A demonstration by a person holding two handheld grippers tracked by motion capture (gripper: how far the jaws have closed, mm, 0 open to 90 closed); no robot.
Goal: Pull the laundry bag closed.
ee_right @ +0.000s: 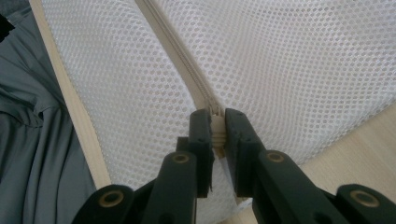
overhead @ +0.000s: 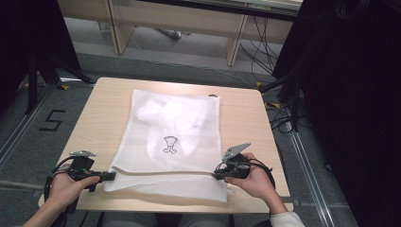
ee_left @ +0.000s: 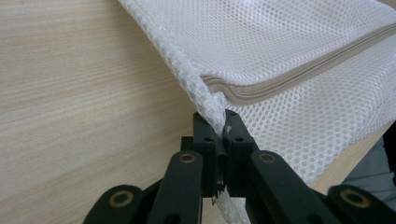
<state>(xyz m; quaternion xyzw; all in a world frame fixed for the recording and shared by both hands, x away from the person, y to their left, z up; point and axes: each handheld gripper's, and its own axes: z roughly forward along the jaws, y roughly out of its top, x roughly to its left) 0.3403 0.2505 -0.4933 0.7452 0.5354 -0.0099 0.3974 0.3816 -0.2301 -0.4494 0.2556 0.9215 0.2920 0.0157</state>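
- A white mesh laundry bag with a beige zipper lies flat on the light wooden table, its long side running away from the person, its near edge close to the table's front edge.
- Inside the bag a white garment shows through the mesh, with a small dark printed figure near the middle.
- The zipper runs across the near part of the bag, from one side to the other.
- The left gripper sits at the bag's near left corner; in the left gripper view its black jaws are pinched tight on the mesh edge – right at the end of the zipper seam.
- The right gripper is at the bag's right edge, at the other end of the zipper line; in the right gripper view its jaws are closed narrow on the beige zipper tape.
- Each gripper is held by a hand resting at the table's front – left hand, right hand.
- Dark cables lie on the grey floor beyond the table.
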